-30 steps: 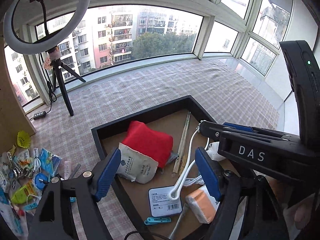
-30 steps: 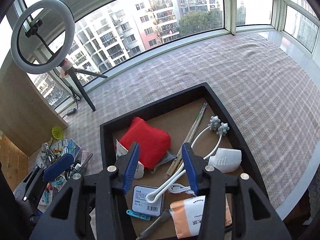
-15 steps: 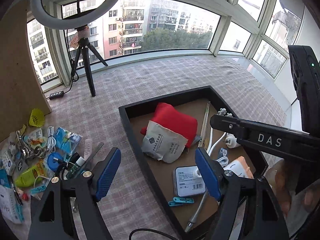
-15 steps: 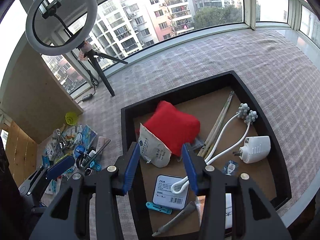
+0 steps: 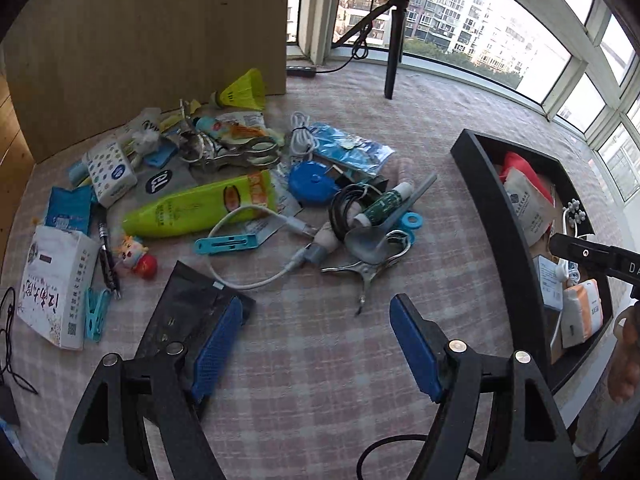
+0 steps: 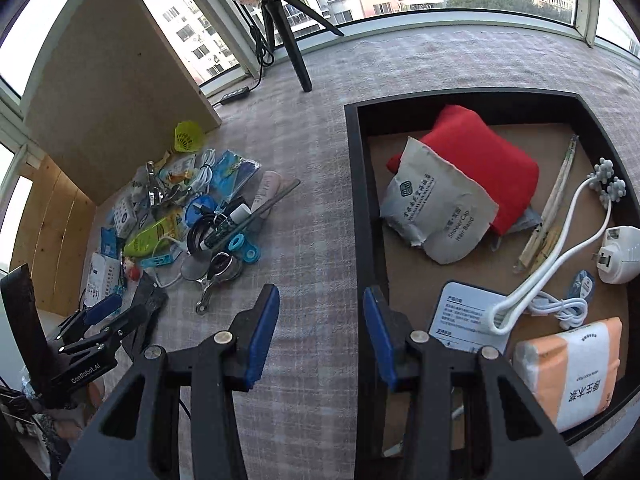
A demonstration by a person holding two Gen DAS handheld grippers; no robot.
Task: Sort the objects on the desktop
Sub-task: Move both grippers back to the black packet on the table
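A pile of small objects lies on the checked cloth: a green tube (image 5: 200,208), a white cable (image 5: 256,248), a metal clip (image 5: 368,272), a blue round case (image 5: 312,182) and a white box (image 5: 52,292). My left gripper (image 5: 316,340) is open and empty, just in front of the pile, over a black pouch (image 5: 188,312). A black tray (image 6: 368,208) holds a red pouch (image 6: 484,160), a shower-cap packet (image 6: 436,208), a white massager (image 6: 560,264) and an orange tissue pack (image 6: 572,372). My right gripper (image 6: 320,324) is open and empty at the tray's left wall.
A cardboard panel (image 5: 140,40) stands behind the pile, with a yellow shuttlecock (image 5: 244,92) at its foot. A ring-light tripod (image 6: 288,36) stands by the windows. The left gripper shows in the right wrist view (image 6: 100,316) at the lower left.
Both grippers have swung left, away from over the tray. The left one now faces the pile of objects; the right one now sits at the tray's left wall. Both stay open.
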